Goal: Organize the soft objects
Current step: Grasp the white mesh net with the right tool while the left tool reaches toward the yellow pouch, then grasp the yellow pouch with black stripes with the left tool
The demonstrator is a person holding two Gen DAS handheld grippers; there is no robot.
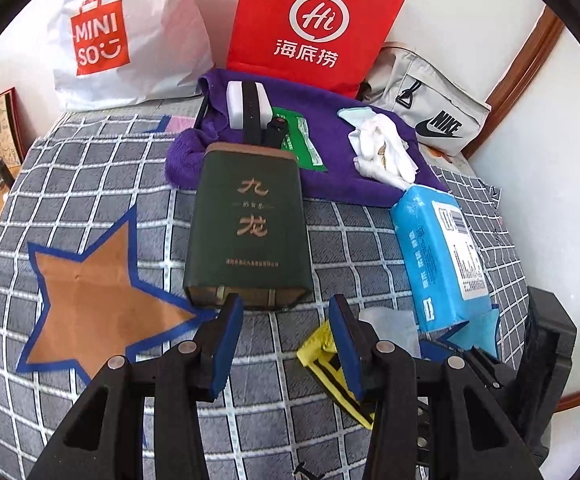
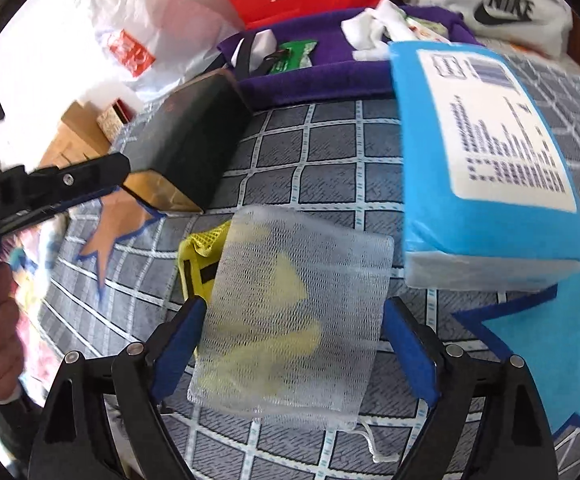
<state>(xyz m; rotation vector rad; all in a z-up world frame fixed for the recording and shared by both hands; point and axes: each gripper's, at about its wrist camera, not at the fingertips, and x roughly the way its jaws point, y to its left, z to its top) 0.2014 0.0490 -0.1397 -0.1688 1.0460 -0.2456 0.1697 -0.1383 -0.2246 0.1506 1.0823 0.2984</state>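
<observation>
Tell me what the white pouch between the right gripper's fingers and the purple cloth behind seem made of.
White pouch: sheer open-weave mesh, likely synthetic; yellow contents show through. Purple cloth: fuzzy terry-like towel fabric, matte, with a looped pile at its edge.

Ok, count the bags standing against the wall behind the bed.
3: the white Miniso bag on the left, the red Haidilao bag in the middle, the grey Nike bag on the right. Others may be hidden behind them.

Green tea box (image 1: 248, 227), red Haidilao bag (image 1: 314, 24), Nike bag (image 1: 426, 108).
</observation>
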